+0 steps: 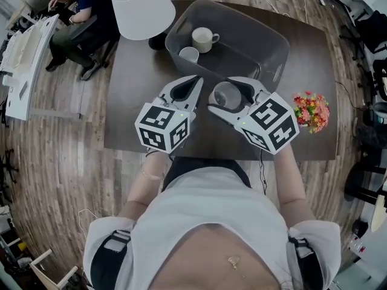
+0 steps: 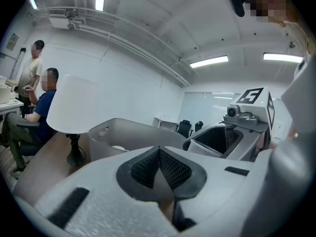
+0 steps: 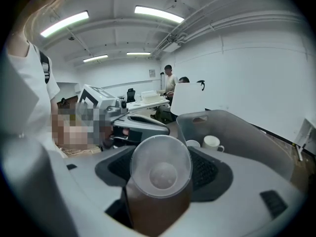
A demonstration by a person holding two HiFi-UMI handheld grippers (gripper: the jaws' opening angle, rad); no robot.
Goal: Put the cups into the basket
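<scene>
- A dark brown rectangular table (image 1: 133, 101) takes up the middle of the room, on a wood-plank floor.
- A grey translucent plastic basket (image 1: 275, 38) stands on the far side of the table, right of centre, with its open top facing up.
- A lamp with a white conical shade (image 1: 142, 8) stands on the far left of the table, just beside the basket's left wall.
- The right gripper (image 1: 220, 94), a grey two-jaw tool with a marker cube, is over the table, near the basket's near wall. Its jaws are spread wide and clamped on a cup, with the ribbed pads against its sides.
- The left gripper (image 2: 159, 154) is just to the left of the right one. Its jaws are pressed together and there is nothing between them.
- A bunch of red, yellow and green artificial flowers (image 1: 311, 110) lies at the table's right edge, well apart from the basket.
- A clear plastic cup (image 3: 160, 164) is the one held in the right gripper. It is outside the basket, on the basket's near side.
- A white ceramic mug with a handle (image 1: 203, 39) sits inside the basket, towards its left end.
- A small white cup (image 1: 189, 54) is also in the basket, just beside the mug on its near-left side.
</scene>
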